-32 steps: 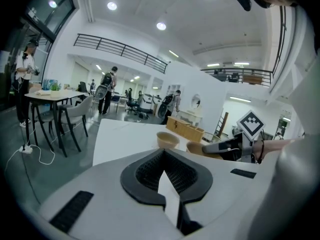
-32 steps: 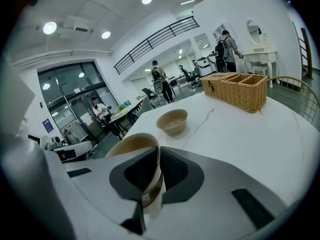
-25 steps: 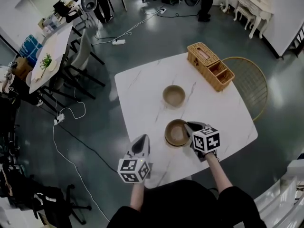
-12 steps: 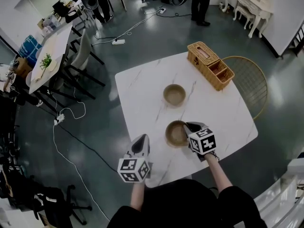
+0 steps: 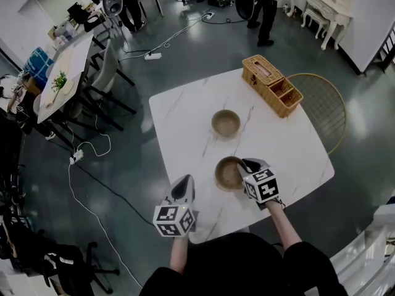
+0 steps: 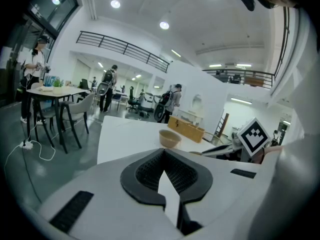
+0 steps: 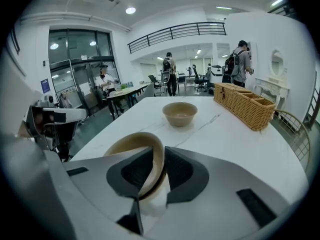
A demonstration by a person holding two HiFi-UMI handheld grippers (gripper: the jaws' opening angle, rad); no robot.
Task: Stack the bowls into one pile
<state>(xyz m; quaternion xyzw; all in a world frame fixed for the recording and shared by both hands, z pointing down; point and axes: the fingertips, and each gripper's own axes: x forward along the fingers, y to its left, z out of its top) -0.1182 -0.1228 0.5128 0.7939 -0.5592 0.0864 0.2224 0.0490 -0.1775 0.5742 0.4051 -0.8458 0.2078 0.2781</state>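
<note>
Two tan bowls are on the white marble table (image 5: 185, 122). The far bowl (image 5: 226, 123) (image 7: 180, 113) (image 6: 169, 138) stands alone at mid-table. The near bowl (image 5: 228, 172) (image 7: 131, 146) rests near the front edge. Its right rim lies between the jaws of my right gripper (image 5: 245, 166) (image 7: 159, 152). Those jaws are opening, and a thin dark gap shows between the rim and the right pad. My left gripper (image 5: 184, 185) (image 6: 162, 151) hovers at the table's front left corner, its jaws together and nothing in them.
A wicker basket (image 5: 273, 85) (image 7: 245, 103) sits at the table's far right corner. Behind it stands a round gold wire chair (image 5: 321, 103). Cables, chairs and people are on the floor beyond the table.
My right gripper has rolled a little, so its marker cube shows a different angle. The near bowl looks slightly smaller and flatter than a second ago. The left gripper has kept still.
</note>
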